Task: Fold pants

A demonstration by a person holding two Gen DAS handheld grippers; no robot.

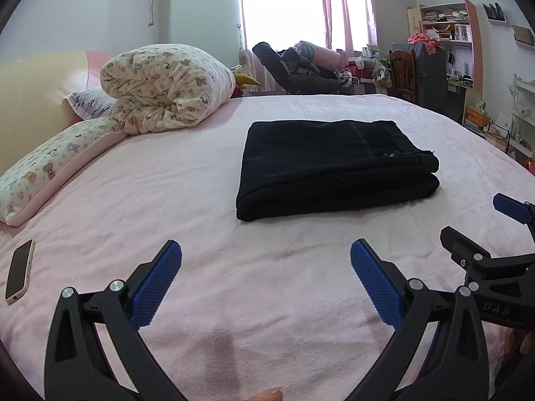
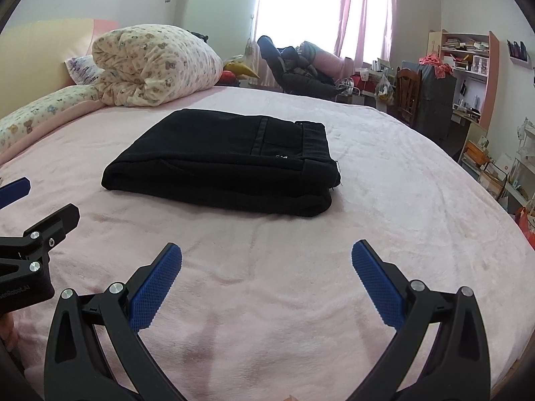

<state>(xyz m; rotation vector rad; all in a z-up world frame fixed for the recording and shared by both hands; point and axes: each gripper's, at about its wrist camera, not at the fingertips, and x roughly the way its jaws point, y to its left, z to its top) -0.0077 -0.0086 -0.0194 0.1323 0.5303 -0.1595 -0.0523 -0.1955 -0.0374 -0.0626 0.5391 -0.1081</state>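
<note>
Black pants (image 1: 334, 167) lie folded into a thick rectangular stack on the pink bed cover (image 1: 167, 200), waistband on top toward the right. In the right wrist view the same pants (image 2: 227, 167) sit ahead and slightly left. My left gripper (image 1: 265, 254) hovers over the cover in front of the stack, open, with nothing between its blue pads. My right gripper (image 2: 266, 254) is also open and empty, short of the pants. The right gripper's body (image 1: 495, 260) shows at the right edge of the left view; the left gripper's body (image 2: 36, 234) shows at the left edge of the right view.
A rolled patterned quilt (image 1: 167, 87) and pillows (image 1: 43, 170) lie at the head of the bed on the left. A phone (image 1: 20, 270) rests on the cover near the left edge. Beyond the bed stand a dark recliner (image 1: 294, 70), a wooden chair (image 1: 403, 70) and shelves (image 1: 448, 26).
</note>
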